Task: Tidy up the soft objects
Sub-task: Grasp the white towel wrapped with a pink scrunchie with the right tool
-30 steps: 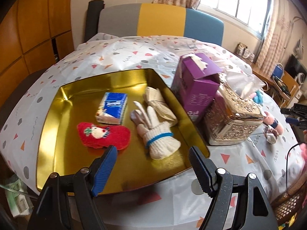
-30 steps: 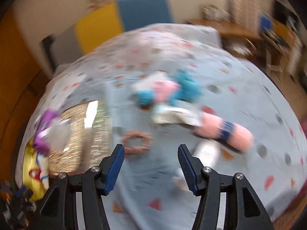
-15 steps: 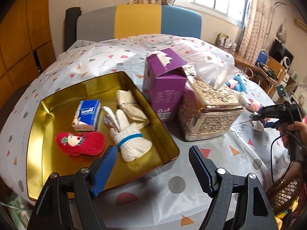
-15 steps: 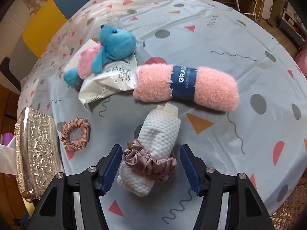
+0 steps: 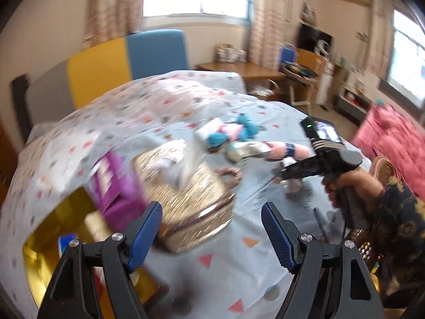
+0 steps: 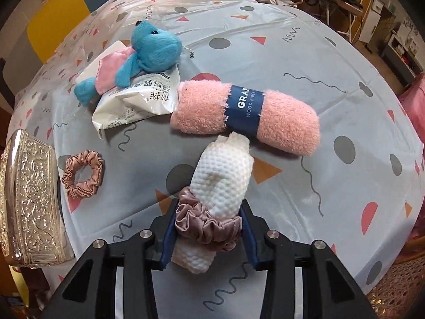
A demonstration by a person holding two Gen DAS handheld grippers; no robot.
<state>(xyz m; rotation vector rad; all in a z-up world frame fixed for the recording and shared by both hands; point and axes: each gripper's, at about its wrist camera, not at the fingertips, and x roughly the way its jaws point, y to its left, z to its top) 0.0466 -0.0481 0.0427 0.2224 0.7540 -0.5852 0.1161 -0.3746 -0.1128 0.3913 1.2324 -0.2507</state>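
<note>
A: Tablecloth [image 6: 305,61] runs bare on the right and far side, out to the table's rounded edge; the left is crowded by the embossed silver box [image 6: 29,199].

B: Right gripper [image 6: 208,228] is closing, blue pads on either side of the white waffle cloth roll [image 6: 223,178] at its mauve scrunchie [image 6: 207,226]. The roll's far tip touches the pink towel roll [image 6: 247,111].

A: Navy band on the towel reads "GRA…" and "WOOD FIBER". White packet [image 6: 138,101] under the blue plush toy [image 6: 148,50] carries Chinese print. A loose pink scrunchie [image 6: 82,174] lies beside the box.

B: Left wrist view alone shows the gold tray [image 5: 39,255] and purple carton [image 5: 111,186], near left, heavily blurred; probably a blue pack in the tray. Left gripper [image 5: 211,232] hangs with jaws wide apart, empty. The person's hand [image 5: 353,183] grips the right tool.
</note>
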